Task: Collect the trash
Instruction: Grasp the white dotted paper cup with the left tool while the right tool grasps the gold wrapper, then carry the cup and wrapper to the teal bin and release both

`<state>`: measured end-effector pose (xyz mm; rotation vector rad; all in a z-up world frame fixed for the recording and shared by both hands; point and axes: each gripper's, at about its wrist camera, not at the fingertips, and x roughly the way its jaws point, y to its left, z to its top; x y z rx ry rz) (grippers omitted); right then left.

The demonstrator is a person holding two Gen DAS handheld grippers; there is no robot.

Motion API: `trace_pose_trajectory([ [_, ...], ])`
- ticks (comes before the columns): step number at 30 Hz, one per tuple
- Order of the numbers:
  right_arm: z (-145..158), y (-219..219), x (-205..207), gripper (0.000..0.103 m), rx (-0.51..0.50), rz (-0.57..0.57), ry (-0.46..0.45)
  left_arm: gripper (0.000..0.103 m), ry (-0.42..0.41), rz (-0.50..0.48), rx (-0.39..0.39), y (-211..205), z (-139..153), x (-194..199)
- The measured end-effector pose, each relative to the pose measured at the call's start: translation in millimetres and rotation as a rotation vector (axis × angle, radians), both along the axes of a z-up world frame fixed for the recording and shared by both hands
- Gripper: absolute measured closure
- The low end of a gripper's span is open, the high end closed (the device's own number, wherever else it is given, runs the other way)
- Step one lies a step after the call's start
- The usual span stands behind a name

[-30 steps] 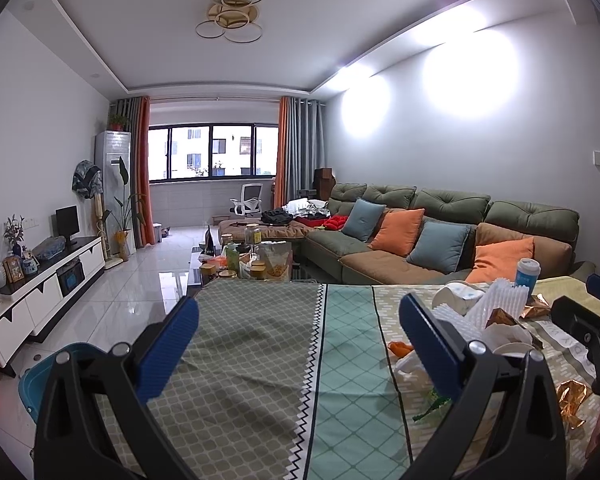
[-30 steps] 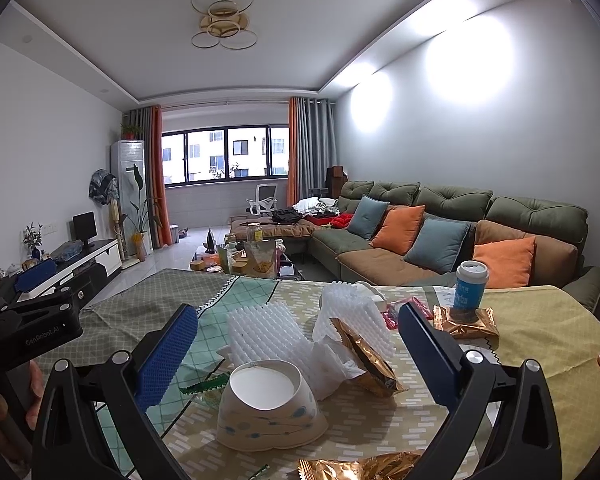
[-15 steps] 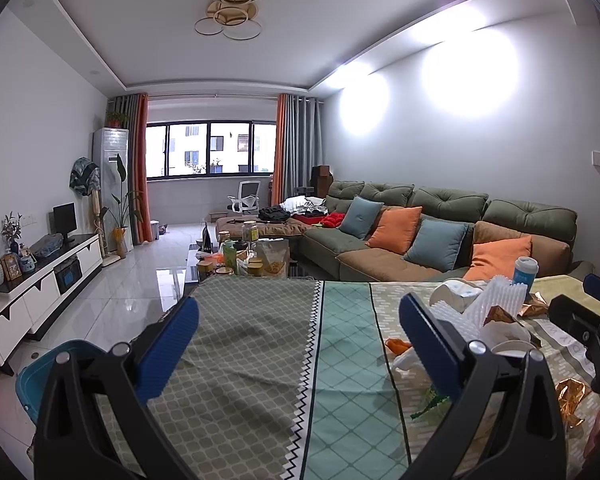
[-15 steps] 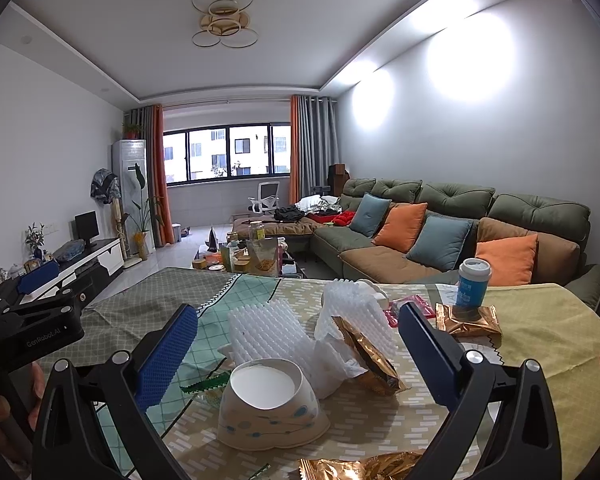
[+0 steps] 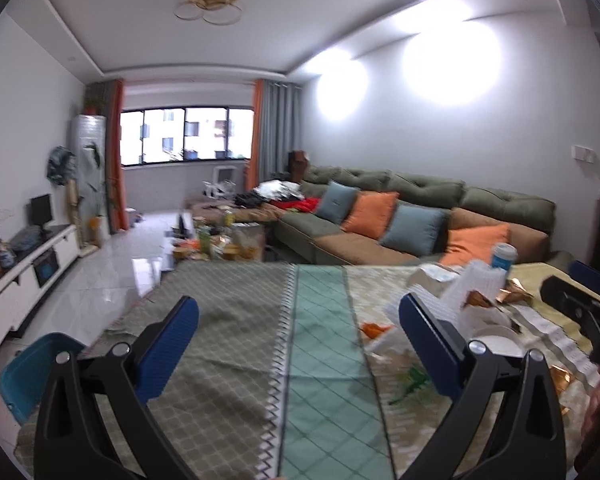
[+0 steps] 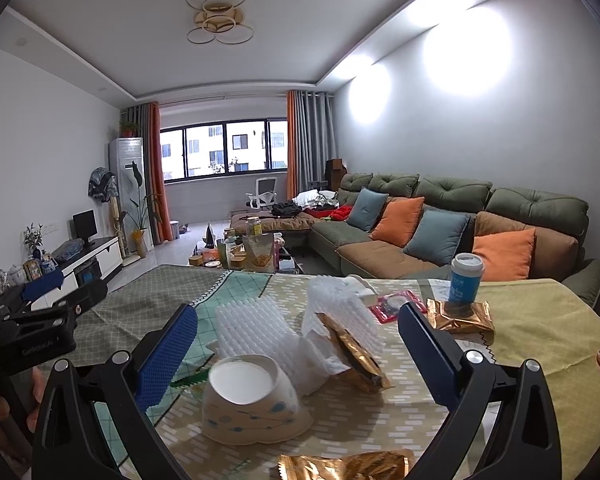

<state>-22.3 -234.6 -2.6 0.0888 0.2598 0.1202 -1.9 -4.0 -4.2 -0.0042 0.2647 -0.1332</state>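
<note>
Trash lies on a table with a patterned cloth [image 6: 520, 332]. An overturned white paper bowl [image 6: 252, 396] sits right in front of my open right gripper [image 6: 298, 344], between its blue fingers. Behind it are white foam netting [image 6: 256, 324], a gold wrapper [image 6: 354, 350], a red packet [image 6: 392, 304] and a blue-and-white cup [image 6: 465, 282] standing on a gold foil bag [image 6: 460, 316]. Another gold bag [image 6: 340, 466] lies at the near edge. My left gripper [image 5: 298, 334] hangs open and empty over the bare green cloth [image 5: 228, 360], left of the trash pile [image 5: 472, 300].
A blue bin [image 5: 32, 372] stands on the floor left of the table. A green sofa [image 6: 460, 216] with cushions runs along the right wall. A cluttered coffee table [image 6: 240, 256] is beyond the table, a white TV cabinet [image 5: 28, 264] at left.
The left wrist view has tilted down and swung slightly, showing more of the cloth and blurring. The right gripper has hardly moved; the trash lies as before.
</note>
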Motion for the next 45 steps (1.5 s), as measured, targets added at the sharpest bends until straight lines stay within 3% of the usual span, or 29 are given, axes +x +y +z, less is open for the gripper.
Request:
trace_pose_trajectory([
  [7, -8, -23, 4, 0.003, 0.058, 0.007, 0.062, 0.003, 0.094, -0.293, 0.041, -40, -17, 1],
  [13, -22, -47, 7, 0.004, 0.114, 0.082, 0.179, 0.004, 0.187, -0.506, 0.086, -72, -41, 2],
  [19, -43, -58, 1, 0.015, 0.13, 0.177, 0.322, 0.038, 0.309, -0.608, 0.101, -91, -60, 18],
  [25, -64, -77, -4, 0.017, 0.185, 0.183, 0.434, 0.06, 0.378, -0.667, 0.083, -95, -70, 26],
  [27, -73, -84, -2, 0.025, 0.225, 0.184, 0.473, 0.077, 0.392, -0.672, 0.081, -96, -72, 28],
  [28, -76, -87, 0, 0.029, 0.245, 0.186, 0.493, 0.08, 0.4, -0.674, 0.078, -96, -72, 30],
  [31, -81, -88, 0, 0.049, 0.296, 0.2, 0.526, 0.08, 0.404, -0.672, 0.074, -95, -71, 31],
  [32, -81, -89, 1, 0.064, 0.304, 0.2, 0.53, 0.08, 0.402, -0.671, 0.073, -95, -70, 30],
  [34, -82, -92, 4, 0.072, 0.329, 0.198, 0.534, 0.08, 0.391, -0.663, 0.072, -94, -67, 29],
  [36, -79, -95, 5, 0.091, 0.346, 0.198, 0.528, 0.081, 0.385, -0.664, 0.06, -91, -64, 28],
  [39, -72, -98, 6, 0.096, 0.354, 0.187, 0.501, 0.081, 0.37, -0.662, 0.043, -87, -56, 25],
  [45, -45, -94, 10, 0.096, 0.319, 0.183, 0.414, 0.081, 0.33, -0.656, 0.004, -76, -39, 18],
])
